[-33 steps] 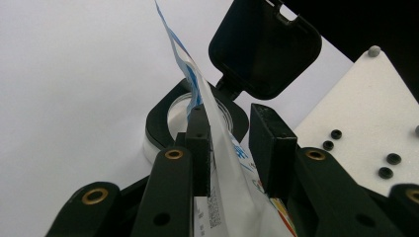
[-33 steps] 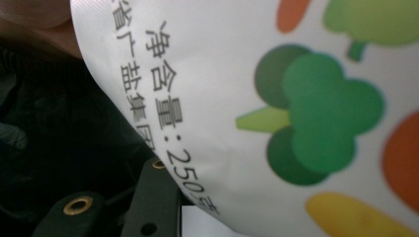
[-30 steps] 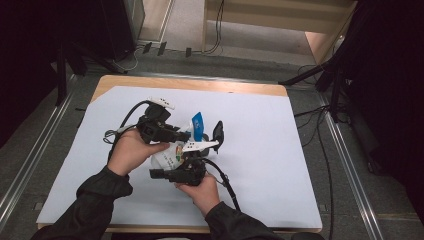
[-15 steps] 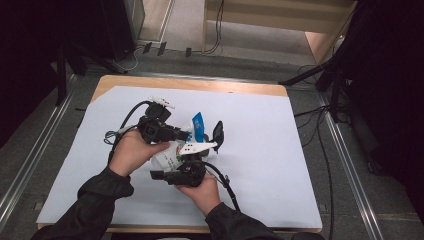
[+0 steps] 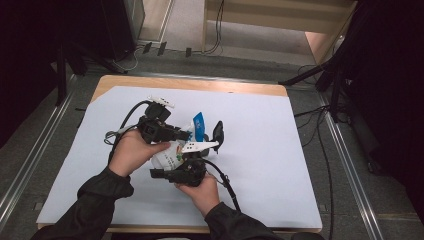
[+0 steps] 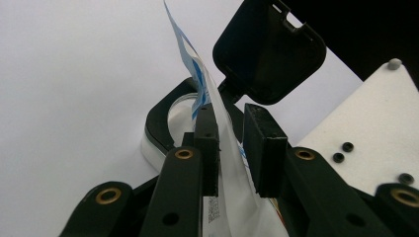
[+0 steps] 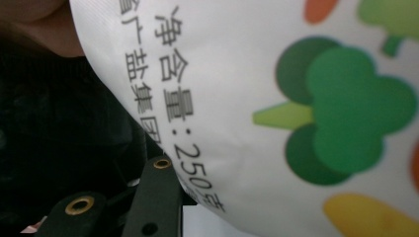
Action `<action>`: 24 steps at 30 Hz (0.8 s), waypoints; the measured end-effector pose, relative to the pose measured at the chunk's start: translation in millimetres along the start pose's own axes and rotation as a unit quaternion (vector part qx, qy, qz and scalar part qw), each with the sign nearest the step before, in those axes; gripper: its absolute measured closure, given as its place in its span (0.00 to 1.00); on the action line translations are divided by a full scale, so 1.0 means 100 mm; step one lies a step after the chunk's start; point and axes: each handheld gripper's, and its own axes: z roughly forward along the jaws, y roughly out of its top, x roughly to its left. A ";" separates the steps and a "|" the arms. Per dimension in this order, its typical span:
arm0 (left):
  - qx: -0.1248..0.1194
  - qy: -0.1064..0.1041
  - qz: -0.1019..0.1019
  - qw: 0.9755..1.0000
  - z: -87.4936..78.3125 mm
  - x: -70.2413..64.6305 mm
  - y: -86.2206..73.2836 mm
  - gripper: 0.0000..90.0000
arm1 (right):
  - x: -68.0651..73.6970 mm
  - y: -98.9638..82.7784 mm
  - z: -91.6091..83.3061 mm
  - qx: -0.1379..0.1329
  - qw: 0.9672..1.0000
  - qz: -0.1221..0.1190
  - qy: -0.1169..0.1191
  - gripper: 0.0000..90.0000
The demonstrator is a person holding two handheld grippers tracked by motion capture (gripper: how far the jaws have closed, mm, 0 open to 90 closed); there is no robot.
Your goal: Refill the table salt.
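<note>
The bench was covered by a pale grey-white sheet, with its wooden top showing as a strip along the far edge. It stood on a grey floor, flanked on both sides by metal rails. Black cables trailed across the floor to the right. Beyond the far edge stood light wooden furniture with more cables hanging below it. Both upper corners of the room lay in deep shadow.

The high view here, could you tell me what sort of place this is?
Probably a lab or recording workspace: a wooden table under a pale sheet, metal frame rails along its sides, and cables trailing over grey carpet.
</note>
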 end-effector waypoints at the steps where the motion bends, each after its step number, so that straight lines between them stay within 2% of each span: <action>1: -0.001 0.000 0.000 1.000 0.00 0.00 0.00 0.86 | -0.01 0.00 0.00 -0.001 1.000 0.002 0.002 0.76; 8: 0.000 0.006 -0.003 1.000 -0.01 0.00 0.00 0.87 | -0.01 0.00 0.01 -0.003 1.000 0.009 0.011 0.76; 24: -0.002 0.008 -0.007 1.000 -0.04 0.01 -0.02 0.88 | 0.00 0.01 0.03 0.004 1.000 0.000 0.004 0.76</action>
